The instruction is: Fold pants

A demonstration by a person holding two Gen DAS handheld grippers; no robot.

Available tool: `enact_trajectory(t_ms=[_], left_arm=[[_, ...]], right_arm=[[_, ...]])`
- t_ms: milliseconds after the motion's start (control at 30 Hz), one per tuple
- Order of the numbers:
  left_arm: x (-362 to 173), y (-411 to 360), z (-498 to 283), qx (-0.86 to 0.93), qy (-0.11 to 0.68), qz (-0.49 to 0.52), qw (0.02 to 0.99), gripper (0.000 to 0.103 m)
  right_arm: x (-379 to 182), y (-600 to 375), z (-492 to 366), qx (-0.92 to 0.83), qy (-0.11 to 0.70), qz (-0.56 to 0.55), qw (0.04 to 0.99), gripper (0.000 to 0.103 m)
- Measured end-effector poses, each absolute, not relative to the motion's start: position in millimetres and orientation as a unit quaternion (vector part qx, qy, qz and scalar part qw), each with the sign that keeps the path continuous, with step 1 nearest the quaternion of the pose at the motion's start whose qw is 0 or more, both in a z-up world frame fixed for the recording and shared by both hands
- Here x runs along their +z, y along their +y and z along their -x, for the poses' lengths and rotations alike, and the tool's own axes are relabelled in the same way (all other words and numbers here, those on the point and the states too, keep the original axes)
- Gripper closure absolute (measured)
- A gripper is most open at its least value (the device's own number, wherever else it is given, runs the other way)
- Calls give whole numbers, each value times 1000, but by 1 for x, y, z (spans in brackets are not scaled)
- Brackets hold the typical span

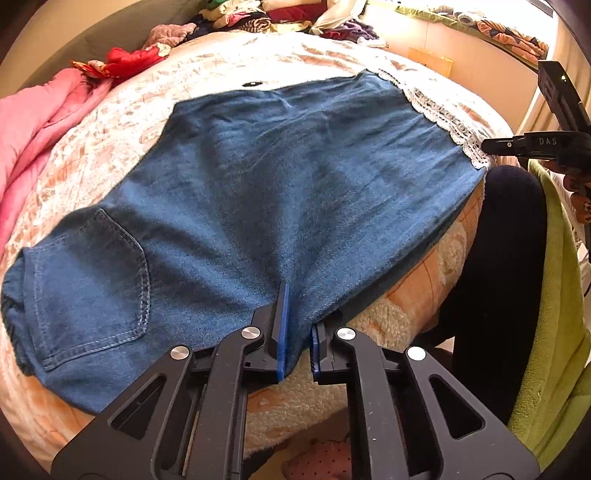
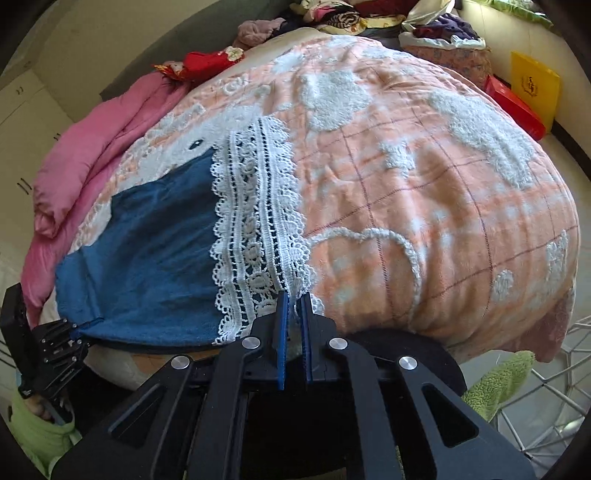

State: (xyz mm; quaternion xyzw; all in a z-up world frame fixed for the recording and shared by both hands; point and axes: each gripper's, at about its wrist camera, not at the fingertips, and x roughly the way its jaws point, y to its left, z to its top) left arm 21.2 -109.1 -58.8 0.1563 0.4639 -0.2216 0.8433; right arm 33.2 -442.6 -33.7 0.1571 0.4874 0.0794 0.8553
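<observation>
your left gripper [image 1: 297, 332] was pinched on the near edge of the pants [image 1: 258, 192], a fold of blue denim caught between its blue pads. your right gripper [image 2: 293, 325] had its pads drawn narrow around the white lace hem [image 2: 258, 236] at the leg end, lace threads sitting between them.

the pants lay spread flat across the near side of the bed, back pocket [image 1: 92, 280] up, waistband to the left and lace hem to the right. under them was an orange-and-white fleece blanket [image 2: 424, 192] with raised fluffy shapes. a pink quilt [image 2: 92, 155] was bunched along the far left edge, and a heap of mixed clothes [image 1: 280, 14] sat at the head of the bed. on the floor to the right, a yellow bag [image 2: 533, 85] stood behind a red box [image 2: 515, 107]; what they held you couldn't tell.
</observation>
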Motion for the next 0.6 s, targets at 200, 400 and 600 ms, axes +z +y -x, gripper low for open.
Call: enact_trajectory(t_ms=[200, 400, 600], left_arm=[[-50, -100, -12, -245, 466, -125, 841, 66], [-22, -56, -4, -224, 443, -66, 866, 58], [-6, 33, -27, -53, 436, 3, 898, 34]], right_arm=[[-28, -447, -29, 61, 483, -151, 860, 81], [0, -447, -19, 68, 432, -138, 889, 69], [6, -405, -28, 134, 430, -87, 889, 58]])
